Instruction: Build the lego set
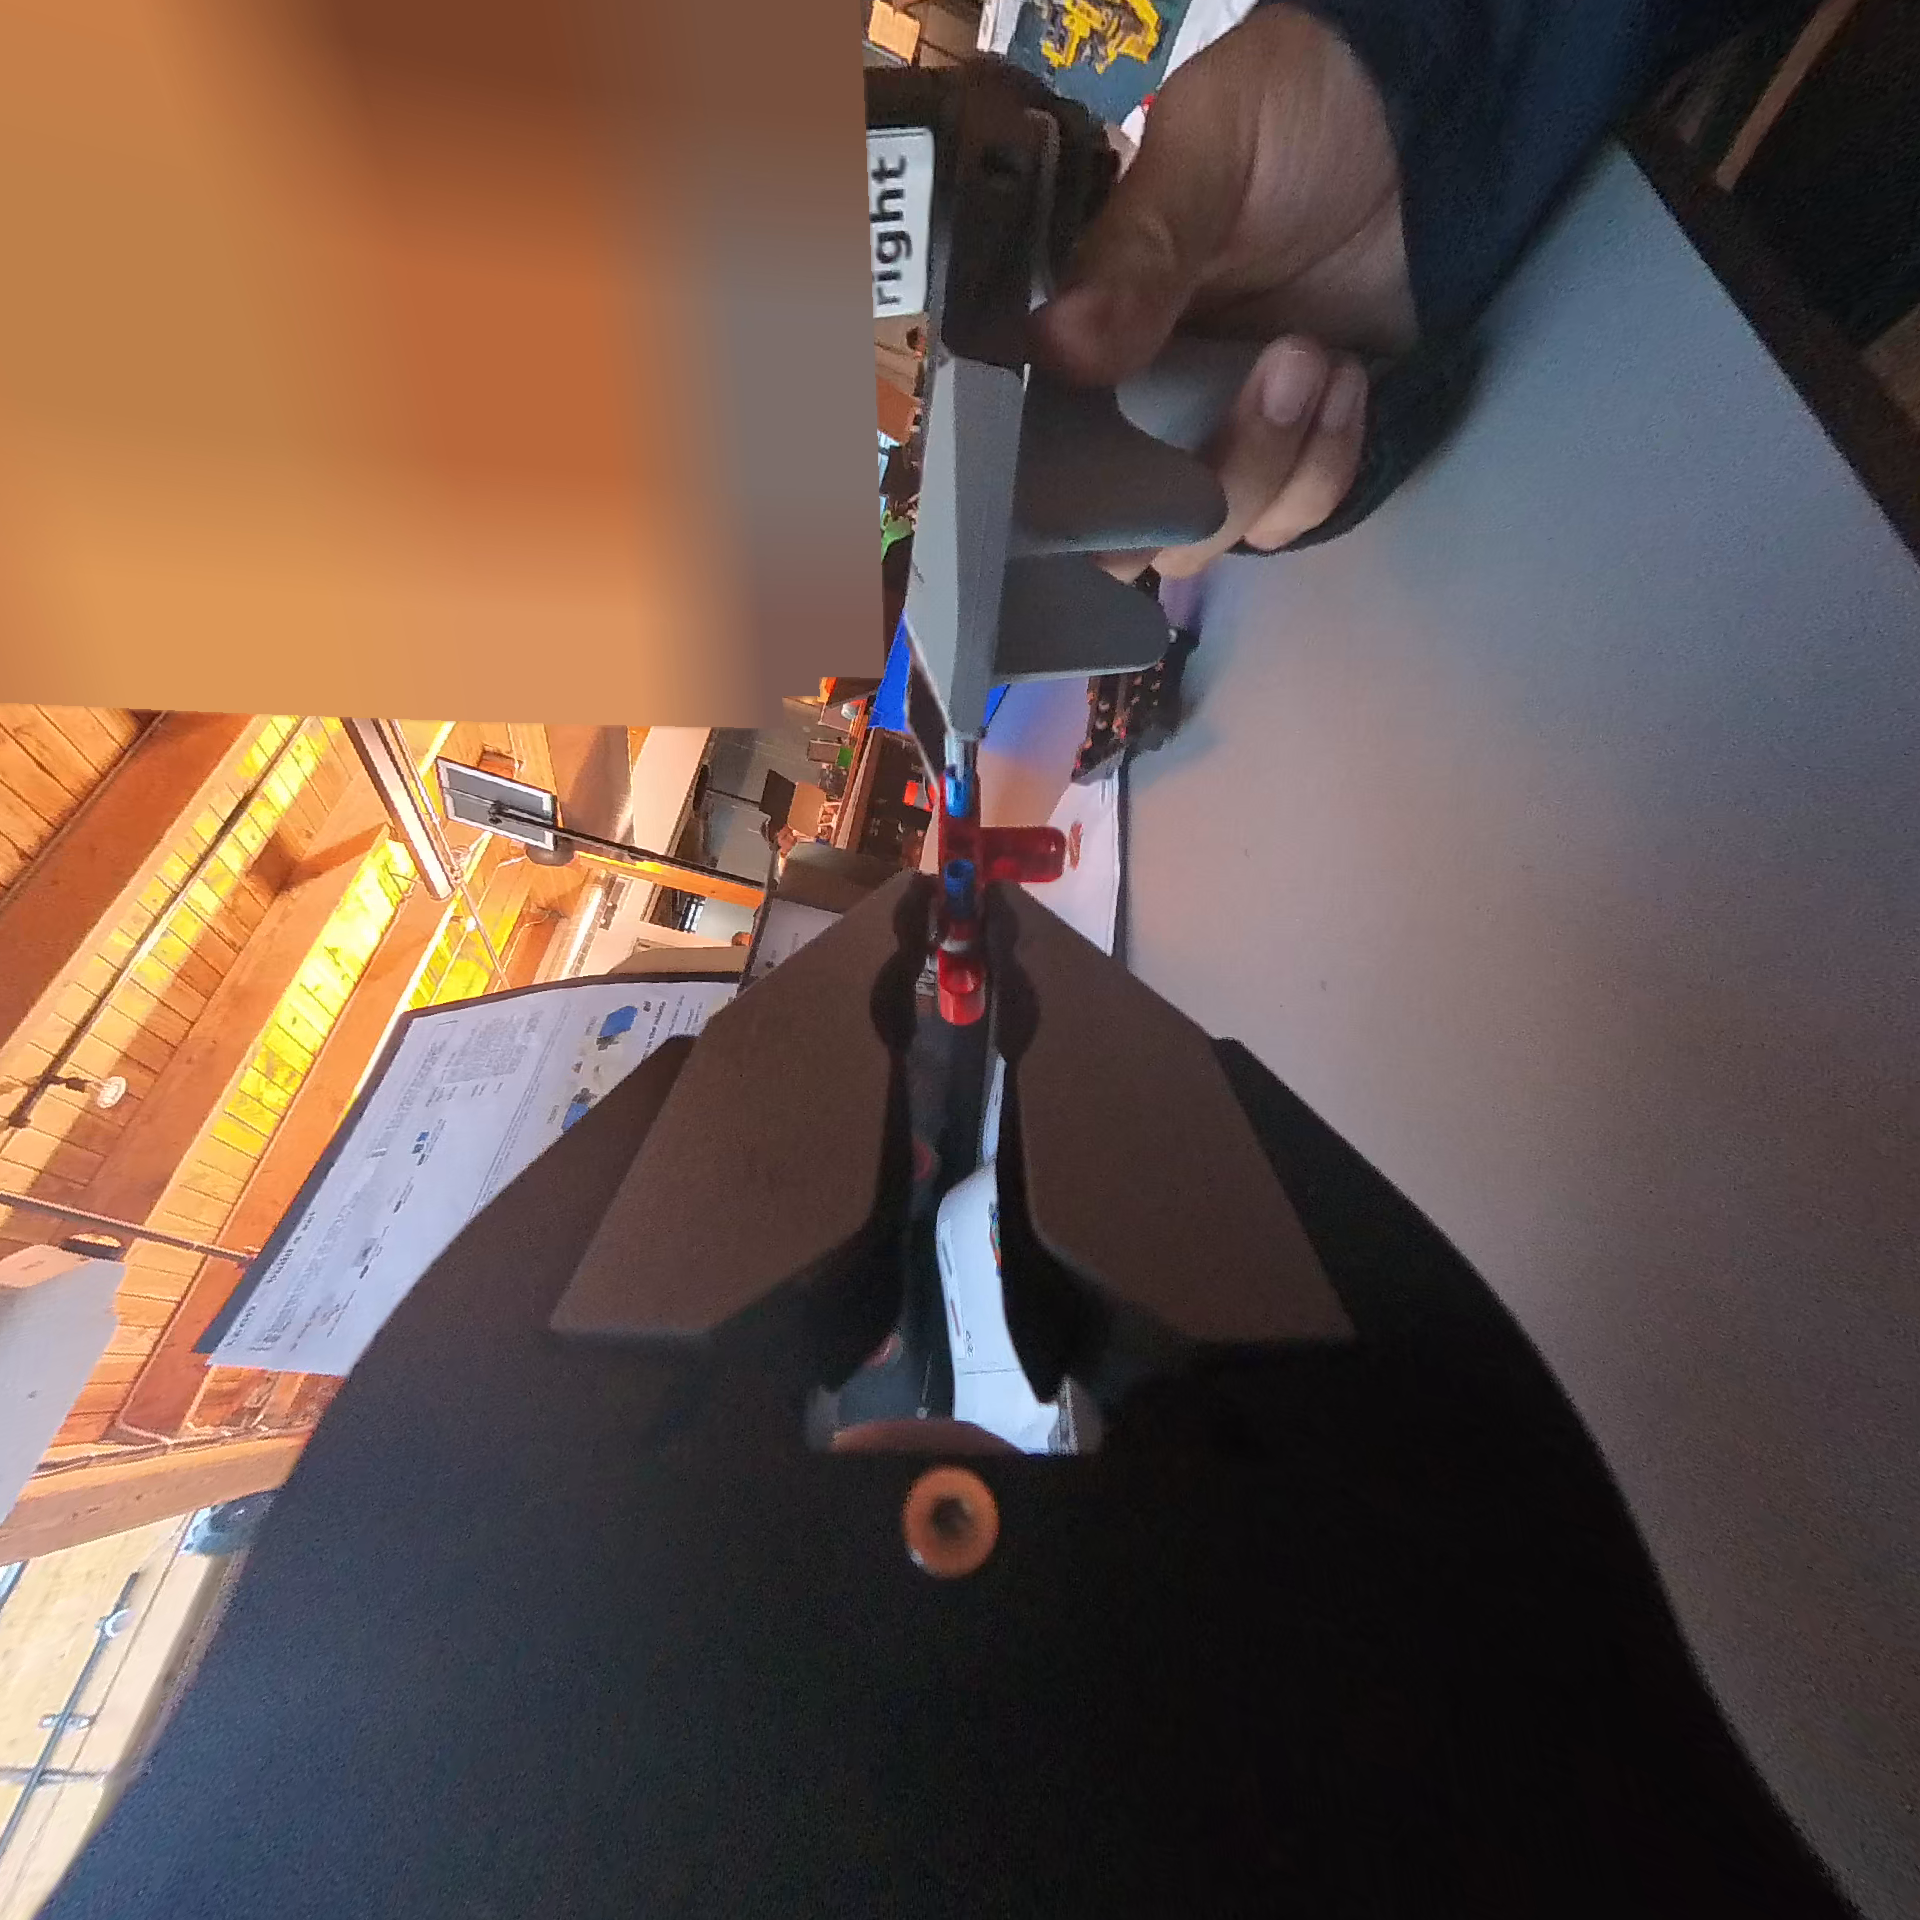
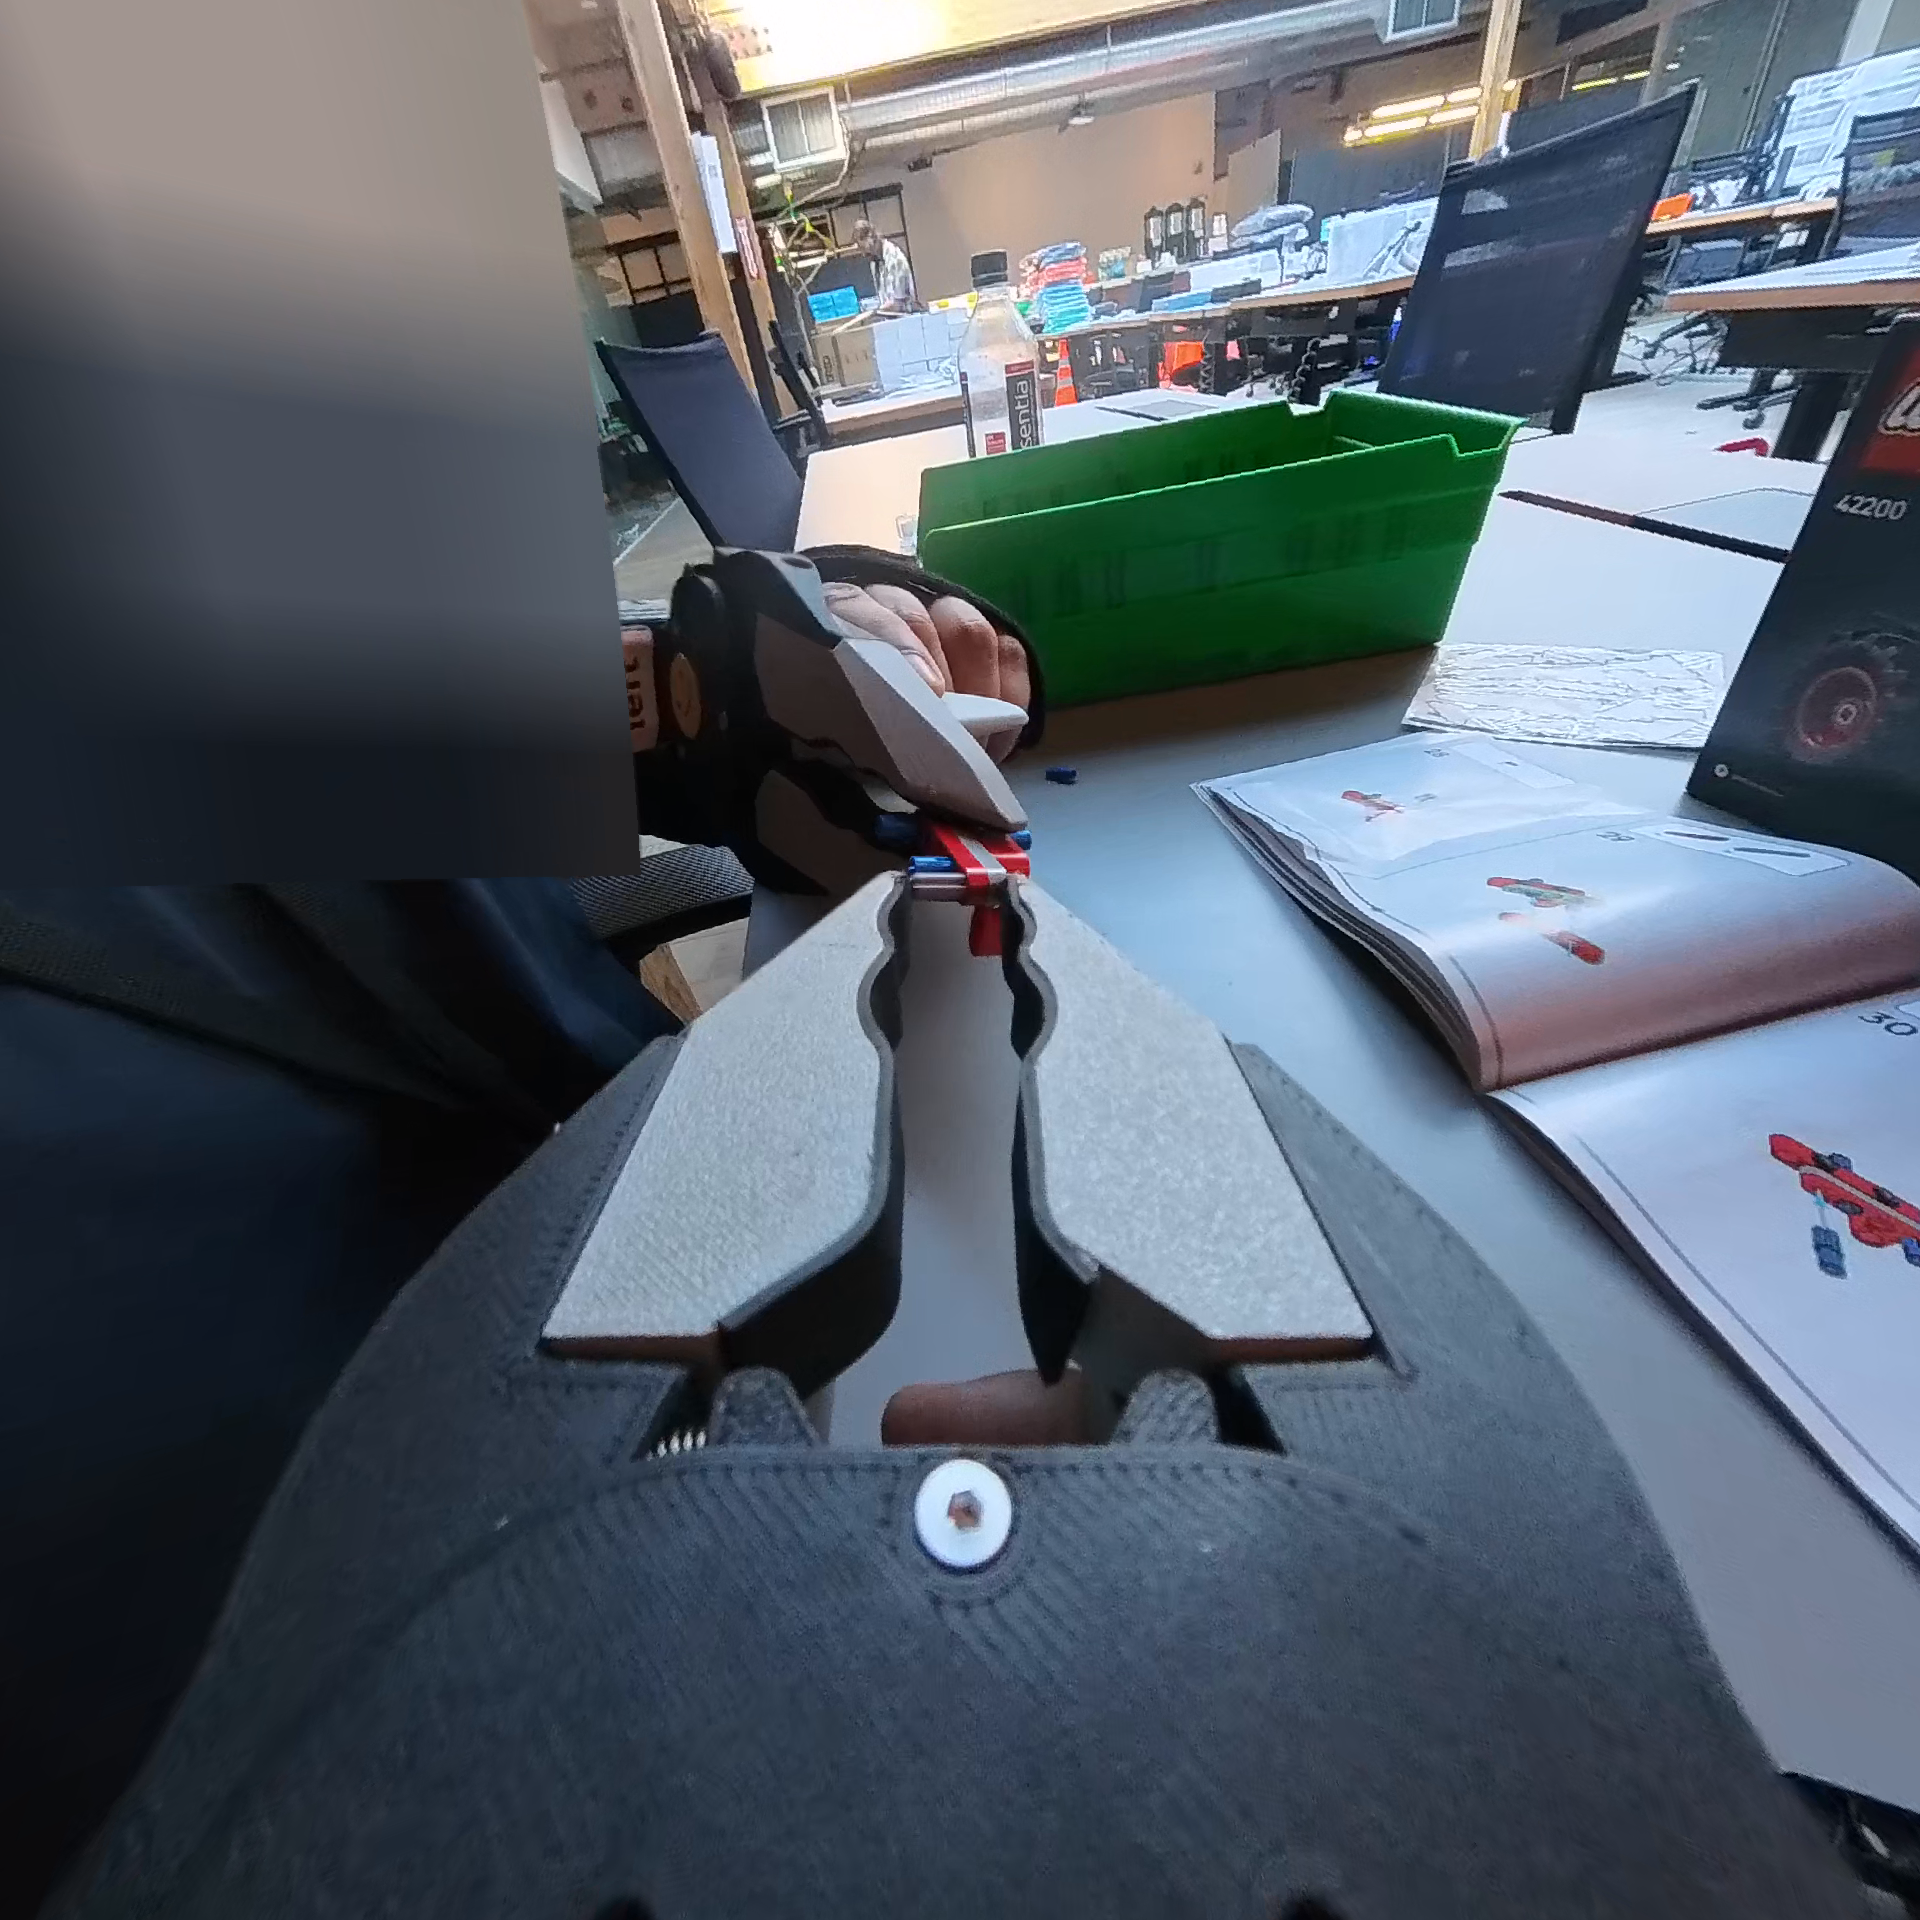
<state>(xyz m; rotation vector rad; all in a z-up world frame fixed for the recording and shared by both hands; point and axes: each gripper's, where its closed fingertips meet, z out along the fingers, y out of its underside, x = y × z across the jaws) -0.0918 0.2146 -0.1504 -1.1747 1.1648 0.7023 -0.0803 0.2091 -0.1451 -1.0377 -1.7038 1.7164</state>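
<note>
My left gripper [image 1: 956,935] is clamped on the red lego sub-assembly [image 1: 961,966], holding it up off the table [image 1: 1558,935] so the blue pins [image 1: 956,800] stay reachable. My right gripper [image 2: 961,894] meets it tip to tip from the opposite side, jaws narrow and closed on the same red beam [image 2: 977,868], probably on a blue pin being seated; the contact is too small to confirm. Holding from both ends keeps the axis aligned for the push. To the right of my right gripper lies the open instruction booklet [image 2: 1558,935]; ahead of it, the green bin [image 2: 1195,561] and a loose blue pin [image 2: 1060,774].
</note>
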